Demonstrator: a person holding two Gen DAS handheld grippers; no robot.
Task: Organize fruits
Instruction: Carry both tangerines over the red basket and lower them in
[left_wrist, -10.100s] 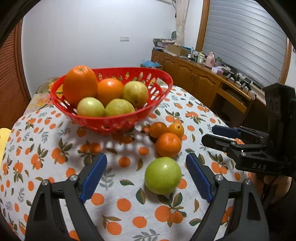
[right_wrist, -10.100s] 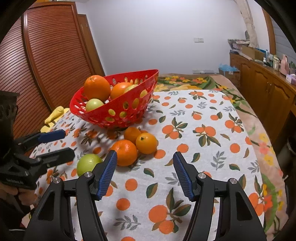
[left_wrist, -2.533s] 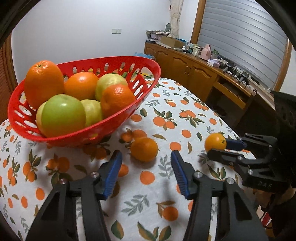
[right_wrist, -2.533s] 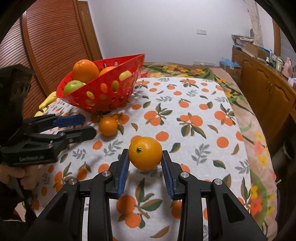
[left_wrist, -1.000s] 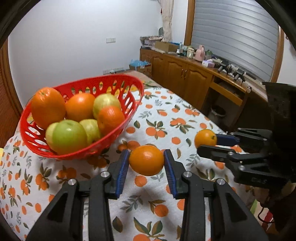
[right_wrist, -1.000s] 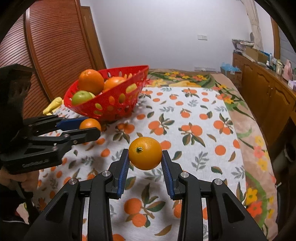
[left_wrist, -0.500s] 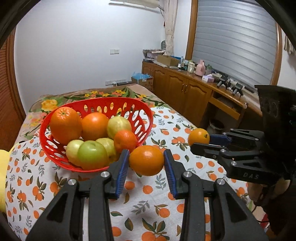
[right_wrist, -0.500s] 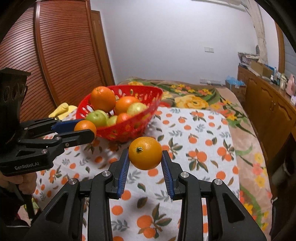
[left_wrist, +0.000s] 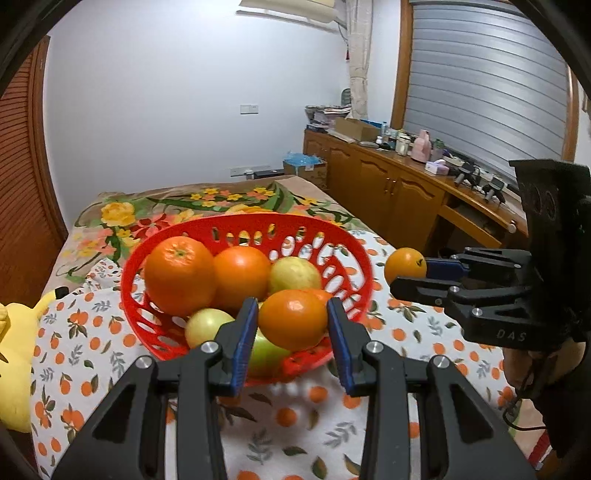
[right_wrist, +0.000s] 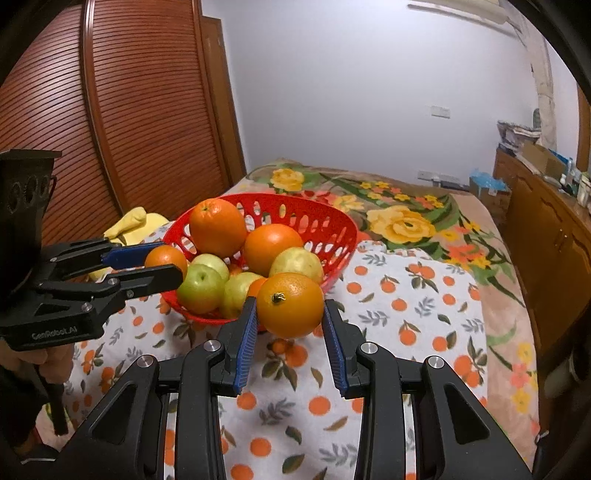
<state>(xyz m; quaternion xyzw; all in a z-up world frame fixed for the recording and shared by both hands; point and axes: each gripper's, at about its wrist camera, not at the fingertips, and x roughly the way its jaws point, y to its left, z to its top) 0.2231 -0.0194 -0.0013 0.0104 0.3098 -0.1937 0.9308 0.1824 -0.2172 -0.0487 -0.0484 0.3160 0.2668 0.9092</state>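
Note:
A red perforated basket (left_wrist: 340, 240) (right_wrist: 332, 218) sits on the orange-print tablecloth, filled with oranges and green apples. My left gripper (left_wrist: 291, 325) (right_wrist: 162, 264) is shut on a small orange (left_wrist: 293, 319) (right_wrist: 166, 258), held in the air just over the basket's near rim. My right gripper (right_wrist: 290, 314) (left_wrist: 410, 275) is shut on another orange (right_wrist: 290, 304) (left_wrist: 404, 265), held above the cloth just to the right of the basket. Both sets of blue pads press the fruit's sides.
A yellow plush toy (left_wrist: 14, 350) (right_wrist: 129, 221) lies left of the basket. A wooden sideboard (left_wrist: 406, 192) (right_wrist: 546, 229) with clutter runs along the right wall. A slatted wooden door (right_wrist: 129, 110) stands at the left. A hand (right_wrist: 33, 362) grips the left tool.
Both grippers have risen and come closer to the basket with their oranges; the basket now lies directly behind the left orange, and the right one hangs at its side.

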